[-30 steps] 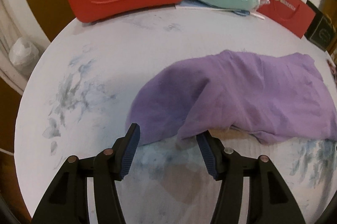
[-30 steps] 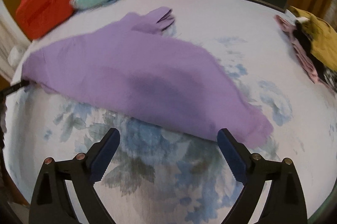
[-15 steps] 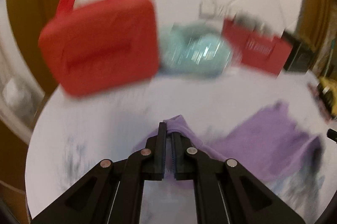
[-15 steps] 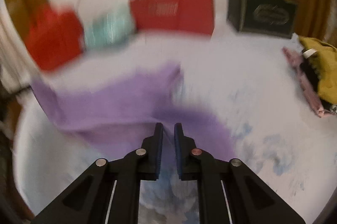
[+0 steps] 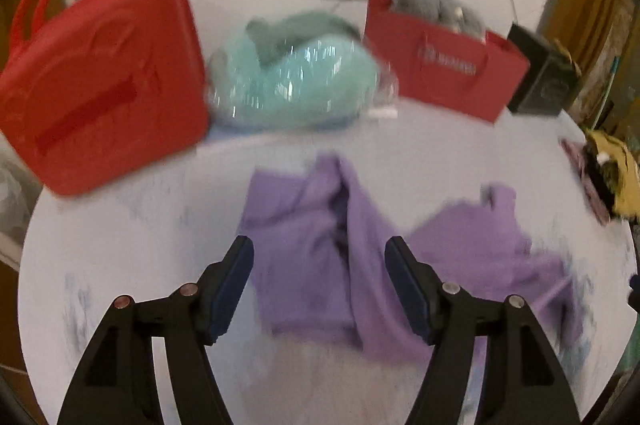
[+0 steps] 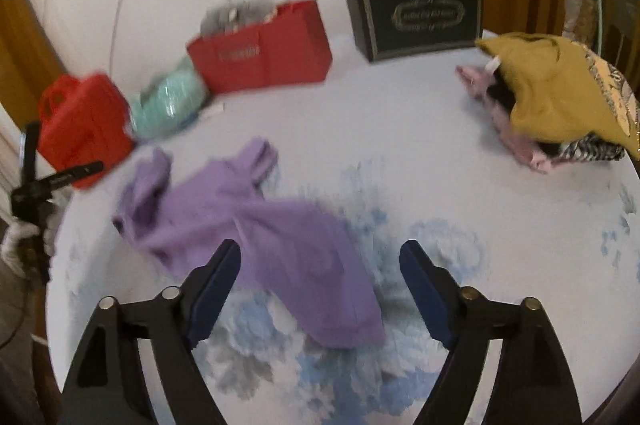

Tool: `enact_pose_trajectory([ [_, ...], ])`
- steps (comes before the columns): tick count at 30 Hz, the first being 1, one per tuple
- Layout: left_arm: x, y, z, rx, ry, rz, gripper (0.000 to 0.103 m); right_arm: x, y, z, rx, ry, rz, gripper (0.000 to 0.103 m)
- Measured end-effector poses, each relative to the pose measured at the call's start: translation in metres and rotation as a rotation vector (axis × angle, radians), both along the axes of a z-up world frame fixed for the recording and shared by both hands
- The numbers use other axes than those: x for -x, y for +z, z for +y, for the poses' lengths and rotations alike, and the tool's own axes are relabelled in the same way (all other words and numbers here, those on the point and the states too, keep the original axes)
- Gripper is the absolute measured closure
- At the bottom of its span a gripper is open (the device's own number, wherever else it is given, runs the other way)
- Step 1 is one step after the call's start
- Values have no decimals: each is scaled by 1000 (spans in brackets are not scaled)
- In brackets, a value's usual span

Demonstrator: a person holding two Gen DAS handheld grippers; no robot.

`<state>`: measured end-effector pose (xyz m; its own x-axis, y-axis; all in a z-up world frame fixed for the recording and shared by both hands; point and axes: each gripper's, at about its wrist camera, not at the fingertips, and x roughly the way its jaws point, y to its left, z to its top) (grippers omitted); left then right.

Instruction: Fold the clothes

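Note:
A purple garment (image 5: pixel 320 265) lies crumpled on the round table with its pale blue flower print (image 5: pixel 120 225). My left gripper (image 5: pixel 319 257) hovers above its left end, jaws opening wide, pads clear of the cloth. In the right wrist view the same purple garment (image 6: pixel 272 237) lies slanted across the table (image 6: pixel 440 165). My right gripper (image 6: pixel 320 261) hangs over its lower right end, jaws opening too, nothing pinched between them. The left gripper (image 6: pixel 60 177) shows there at the far left edge.
Along the table's back stand a red case (image 5: pixel 100 93), a bagged mint green bundle (image 5: pixel 296 85), a red paper bag (image 5: pixel 444 69) and a black box (image 6: pixel 416 13). A pile of yellow, pink and striped clothes (image 6: pixel 552 97) sits at the right edge.
Both grippers closed on the purple garment's near edge, carried it away from me across the table, then let go and rose. The garment now lies bunched up and folded over.

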<state>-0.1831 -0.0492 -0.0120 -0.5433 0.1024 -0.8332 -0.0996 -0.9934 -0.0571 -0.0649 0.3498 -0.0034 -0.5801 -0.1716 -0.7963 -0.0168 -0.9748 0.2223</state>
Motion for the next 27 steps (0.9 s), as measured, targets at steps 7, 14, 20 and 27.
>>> enact_pose_trajectory([
  [7, -49, -50, 12, -85, -10, -101, 34, -2, -44, -18, -29, 88, -89, 22],
  [14, -48, -79, 42, -108, -17, -114, 34, -7, -68, -24, -58, 142, -112, 22],
  [20, -46, -95, 64, -86, 5, -164, 97, 0, -92, -32, -117, 156, -134, 26],
  [27, -77, -36, 53, -94, 40, -14, 99, 9, -78, -33, -126, 142, -78, 98],
])
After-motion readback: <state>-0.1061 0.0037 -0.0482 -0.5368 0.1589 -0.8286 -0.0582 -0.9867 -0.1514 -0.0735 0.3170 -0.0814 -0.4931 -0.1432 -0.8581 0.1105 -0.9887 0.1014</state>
